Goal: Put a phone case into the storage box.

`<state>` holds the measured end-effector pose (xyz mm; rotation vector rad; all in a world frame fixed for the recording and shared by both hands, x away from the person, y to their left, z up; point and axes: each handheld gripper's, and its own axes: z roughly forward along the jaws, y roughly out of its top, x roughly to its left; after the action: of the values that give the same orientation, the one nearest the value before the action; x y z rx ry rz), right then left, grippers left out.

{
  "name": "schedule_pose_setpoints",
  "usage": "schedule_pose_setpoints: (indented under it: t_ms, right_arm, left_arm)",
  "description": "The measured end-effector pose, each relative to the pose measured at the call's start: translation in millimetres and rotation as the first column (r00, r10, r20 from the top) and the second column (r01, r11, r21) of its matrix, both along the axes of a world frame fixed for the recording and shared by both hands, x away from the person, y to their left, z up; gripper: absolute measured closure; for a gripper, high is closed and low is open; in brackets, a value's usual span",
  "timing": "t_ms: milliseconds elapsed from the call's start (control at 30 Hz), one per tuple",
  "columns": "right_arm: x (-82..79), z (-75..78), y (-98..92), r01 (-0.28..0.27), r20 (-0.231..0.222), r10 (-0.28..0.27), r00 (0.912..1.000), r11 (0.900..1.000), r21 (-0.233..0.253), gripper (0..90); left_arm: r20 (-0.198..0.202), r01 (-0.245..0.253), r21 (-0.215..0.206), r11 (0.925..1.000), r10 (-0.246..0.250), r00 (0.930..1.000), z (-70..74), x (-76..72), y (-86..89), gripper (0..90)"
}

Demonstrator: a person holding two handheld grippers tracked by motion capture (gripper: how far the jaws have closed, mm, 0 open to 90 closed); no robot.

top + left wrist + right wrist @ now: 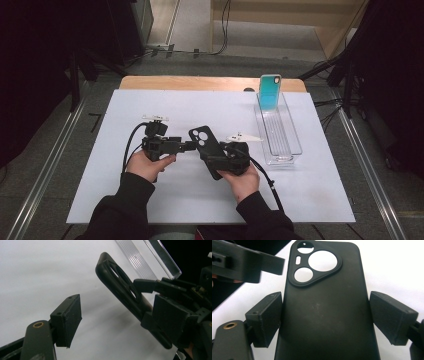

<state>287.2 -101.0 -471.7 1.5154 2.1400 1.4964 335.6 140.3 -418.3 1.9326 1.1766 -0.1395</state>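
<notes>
High view: one black phone case, one teal case, two grippers.

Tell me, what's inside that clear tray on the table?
A teal phone case stands upright at the far end of the clear tray. The rest looks empty, showing its ribbed floor; what's behind the case is hidden.

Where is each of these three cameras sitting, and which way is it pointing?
High view: above the person's side, facing forward and down on the white table; forearms, both hands, clear tray and teal phone case show.
Left gripper view: rides the left hand-held gripper, looking across at the black phone case; one own jaw shows.
Right gripper view: rides the right hand-held gripper, looking along the case between its jaws.
All views share the black case.
</notes>
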Motion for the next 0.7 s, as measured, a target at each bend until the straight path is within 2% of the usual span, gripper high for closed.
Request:
schedule_pose_setpoints:
  t_ms: [100,200,267,433,567,633,700]
  right_arm:
    - [-1.1,-3.3,1.2,0.013,-0.011,-0.012,0.9999,0.999,0.032,12.8]
    - [-4.1,-6.2,2.9,0.035,-0.01,-0.034,0.9994,0.998,0.054,12.8]
    - [-5.9,-8.0,5.3,0.04,-0.004,-0.04,0.9992,0.998,0.052,12.8]
    - [-8.6,-11.6,9.3,0.057,0.001,-0.057,0.9984,0.994,0.09,12.8]
    - [-11.0,-13.6,11.9,0.07,0.009,-0.071,0.9974,0.99,0.121,12.8]
    - [-11.6,-14.7,13.2,0.075,0.017,-0.078,0.9968,0.988,0.133,12.8]
    - [-12.3,-15.1,14.8,0.078,0.021,-0.082,0.9964,0.987,0.143,12.8]
  left_arm:
    - [0.006,-0.01,0.015,0.9998,0.01,0.9999,0.1,2.2,-3.4,23.2]
    - [0.0,-0.014,0.0,0.9999,0.014,0.9999,-0.6,4.4,-5.6,23.2]
    - [-0.013,-0.016,-0.004,0.9999,0.016,0.9998,-1.2,6.7,-6.6,23.2]
    - [-0.043,-0.047,-0.013,0.9988,0.046,0.998,-1.4,12.1,-10.1,26.9]
    - [-0.07,-0.09,-0.03,0.9955,0.088,0.9937,-1.3,16.9,-13.2,33.1]
    - [-0.059,-0.103,-0.029,0.9942,0.102,0.9931,-0.7,18.2,-14.8,39.1]
    - [-0.042,-0.11,-0.019,0.9938,0.109,0.9932,-0.2,18.5,-17.3,40.5]
